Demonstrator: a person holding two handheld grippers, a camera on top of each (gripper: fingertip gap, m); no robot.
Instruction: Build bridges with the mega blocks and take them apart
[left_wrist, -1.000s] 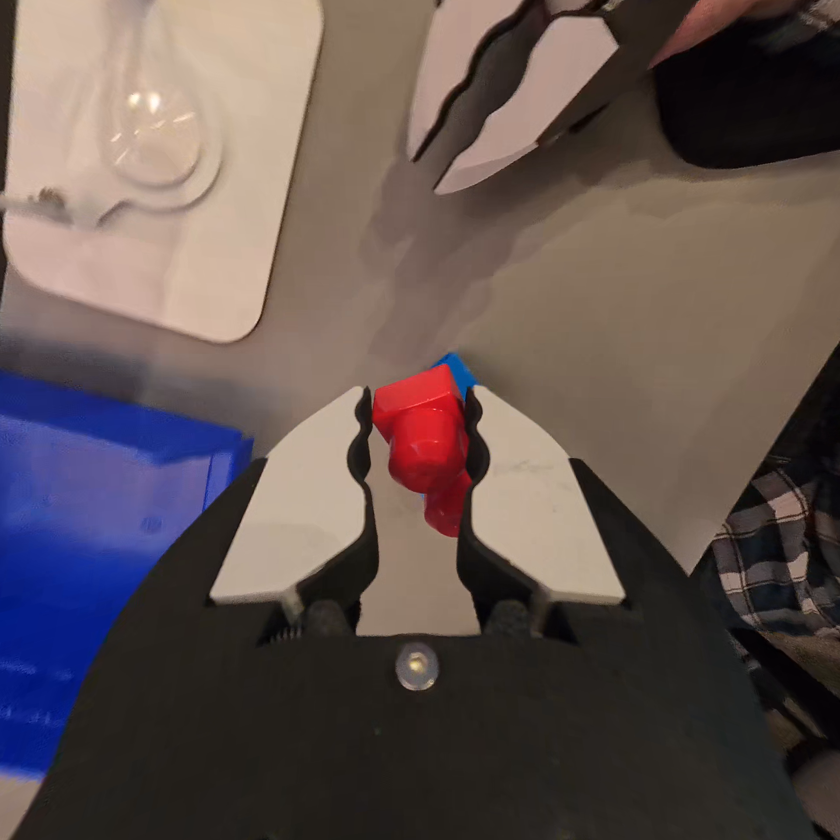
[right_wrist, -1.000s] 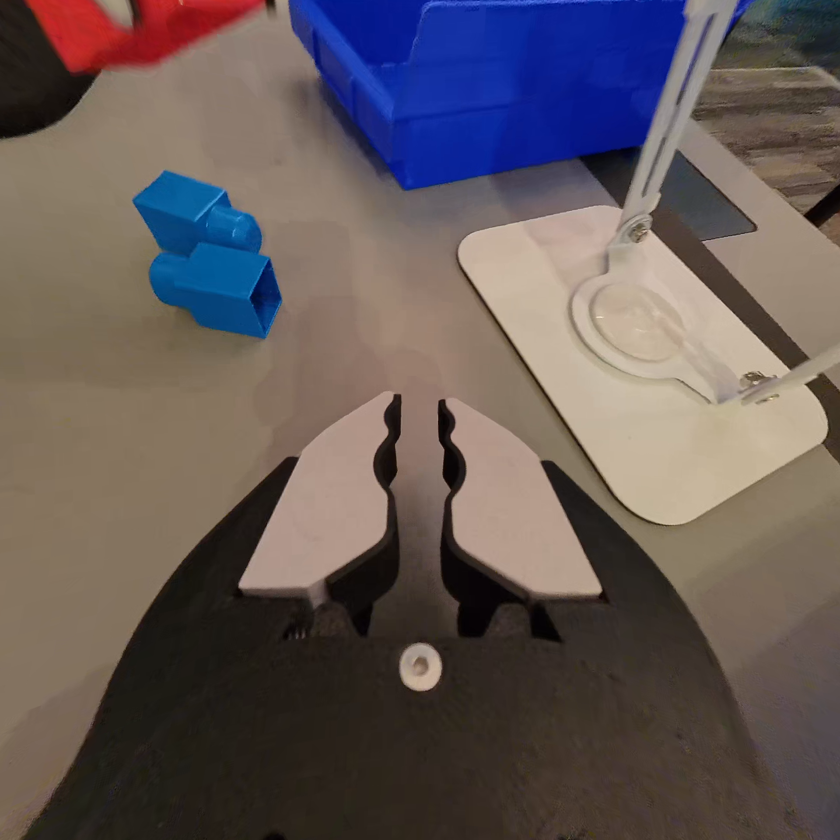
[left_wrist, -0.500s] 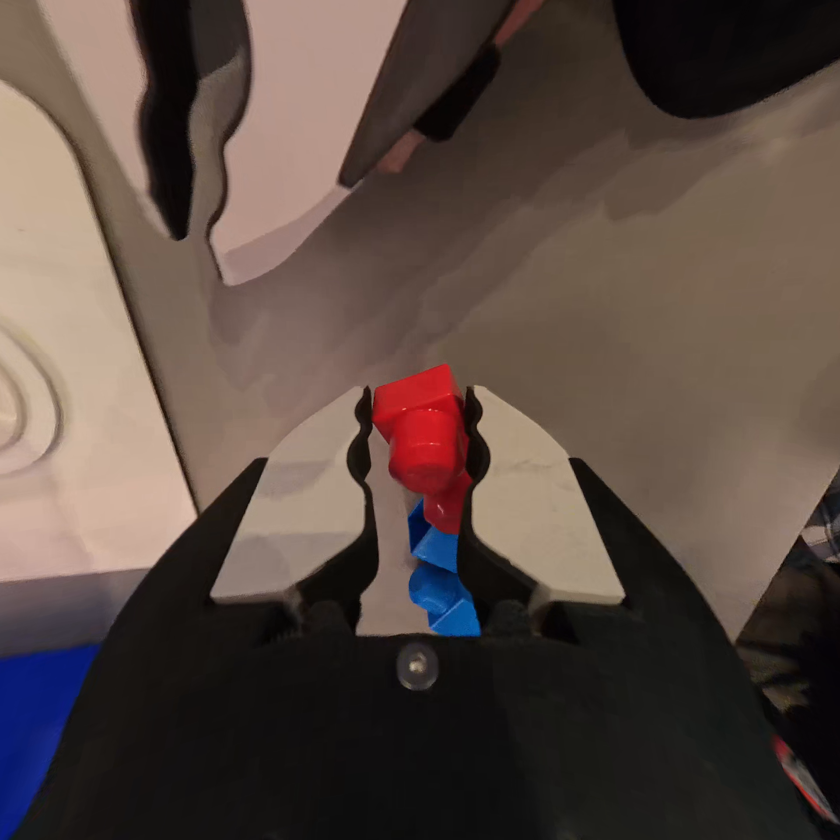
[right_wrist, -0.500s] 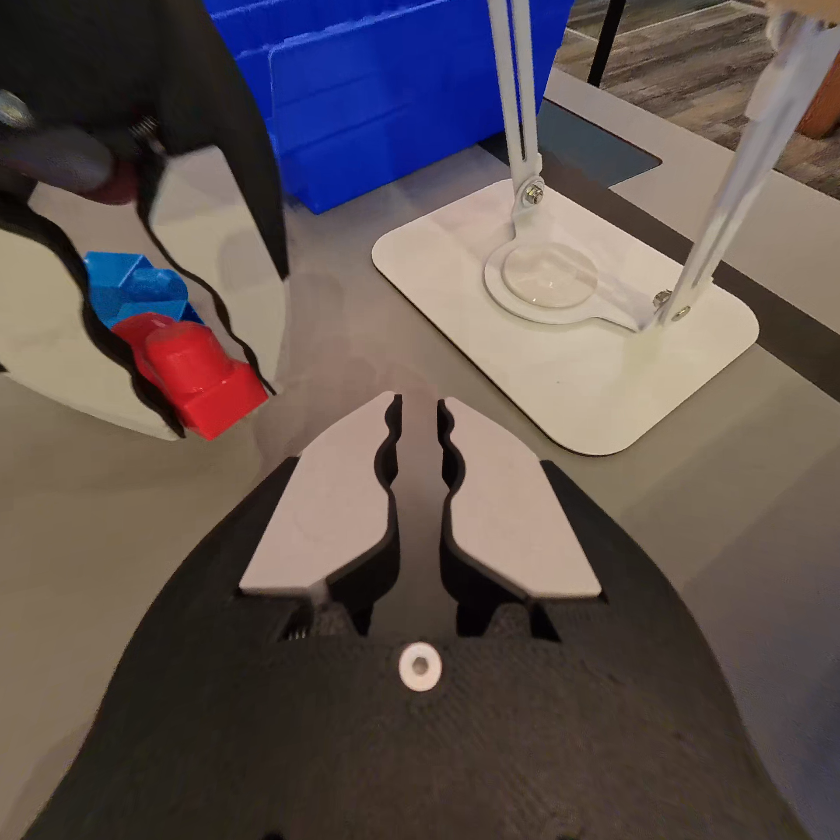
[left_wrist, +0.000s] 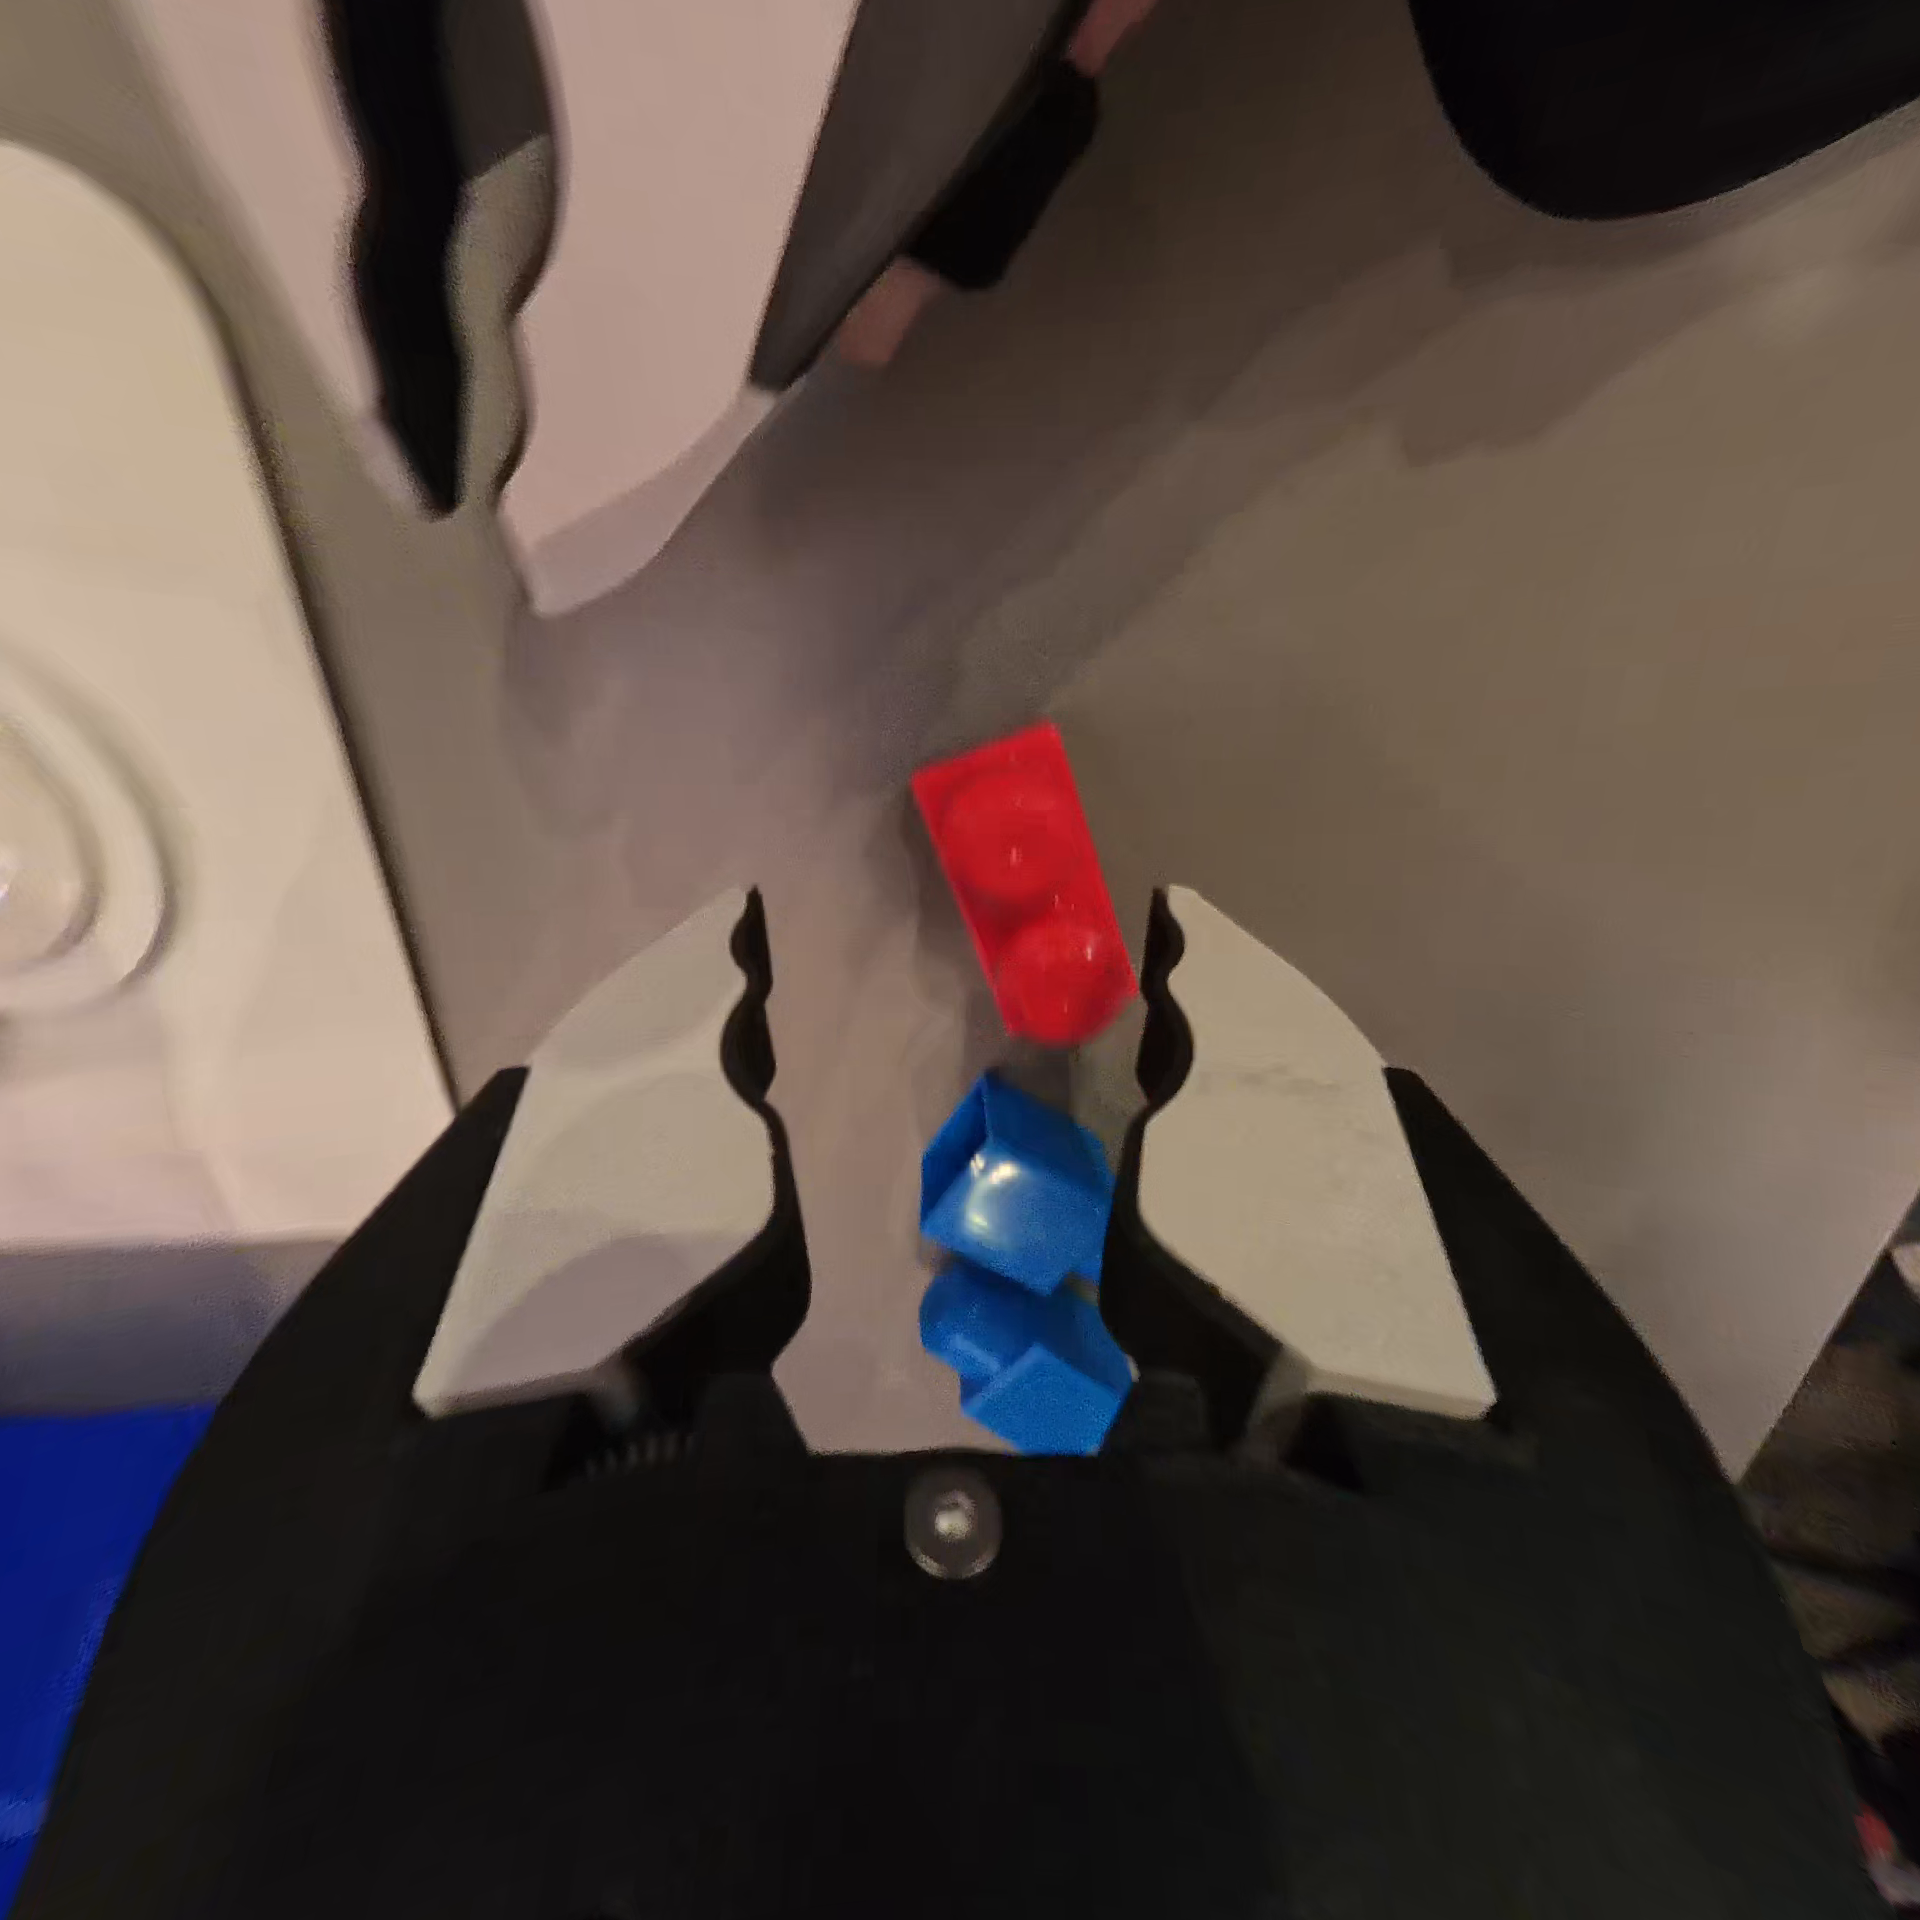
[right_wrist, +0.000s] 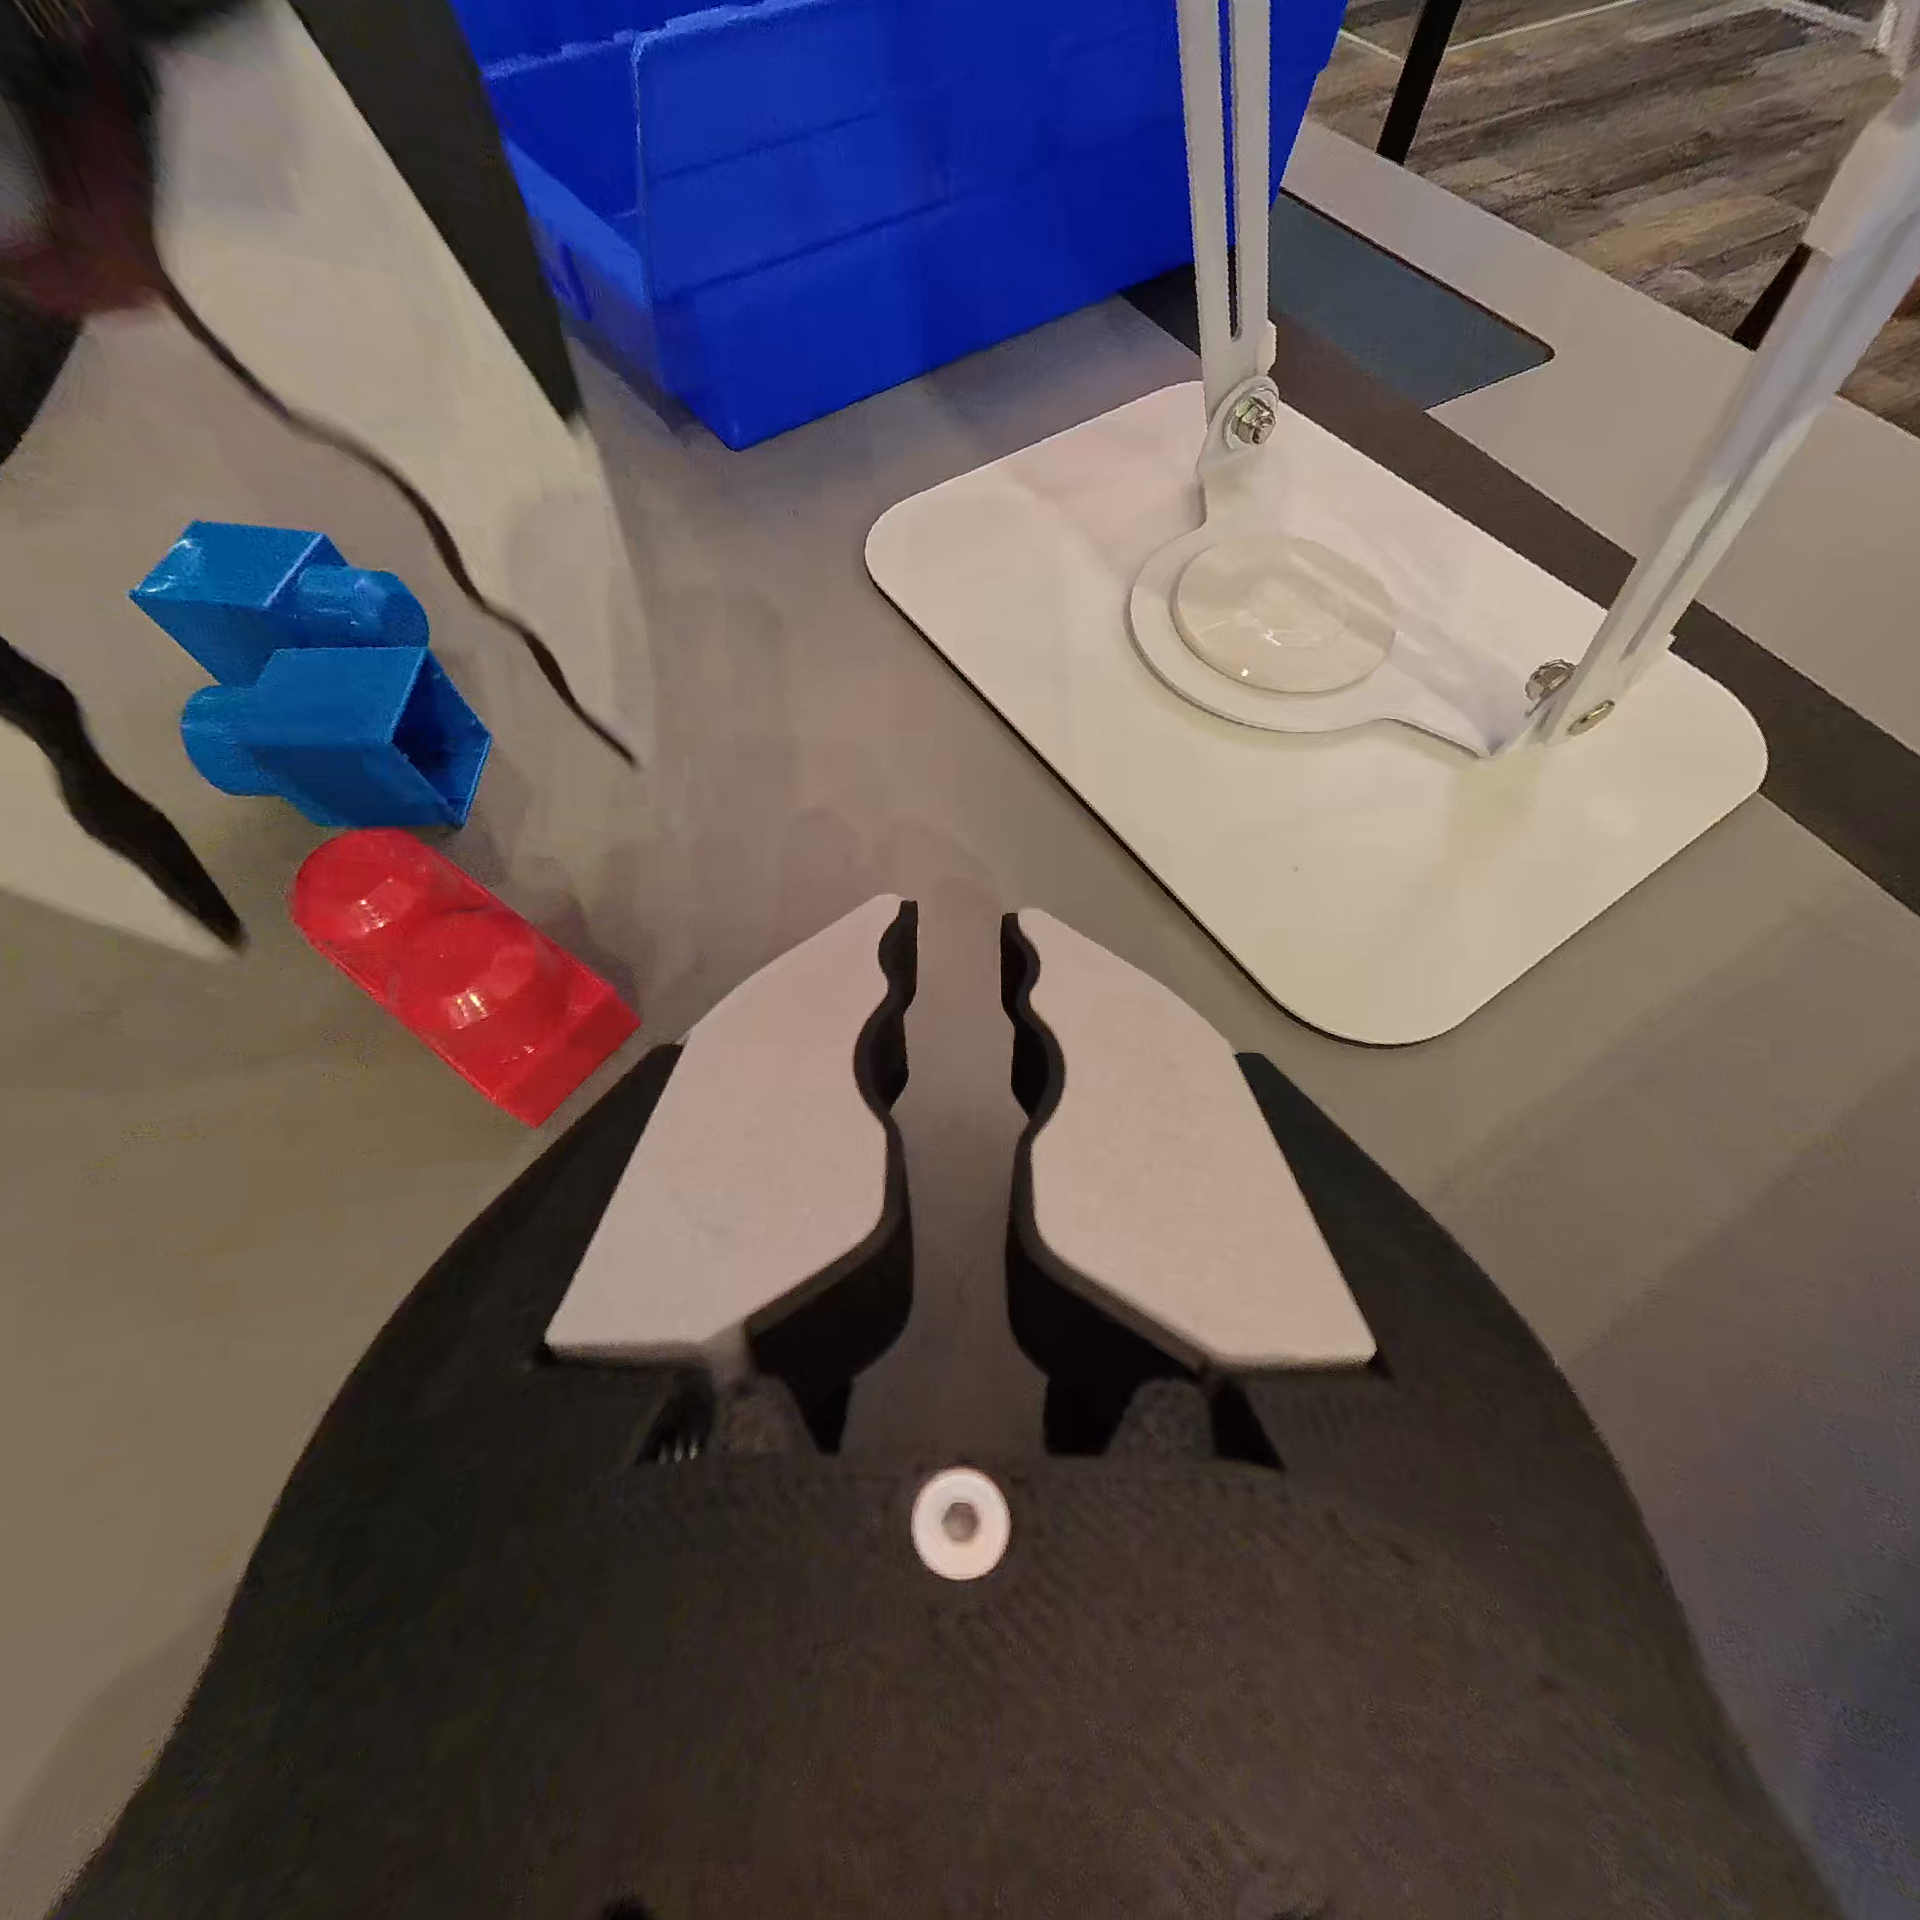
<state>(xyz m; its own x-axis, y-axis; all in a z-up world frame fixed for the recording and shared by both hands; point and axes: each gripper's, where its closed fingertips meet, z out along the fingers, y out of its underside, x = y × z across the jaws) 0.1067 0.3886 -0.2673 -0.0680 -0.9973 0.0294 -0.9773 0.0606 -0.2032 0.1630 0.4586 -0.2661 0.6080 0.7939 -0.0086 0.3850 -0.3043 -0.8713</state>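
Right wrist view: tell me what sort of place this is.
Probably an indoor workbench or lab table set up for recording block handling. A smooth grey tabletop carries a blue plastic storage bin, a white flat-based stand with thin metal arms, and loose toy blocks; wood-look flooring lies beyond.

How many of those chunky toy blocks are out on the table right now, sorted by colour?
Red block: 1
Blue blocks: 2
Total: 3 blocks lying on the grey table. Neither gripper holds one.
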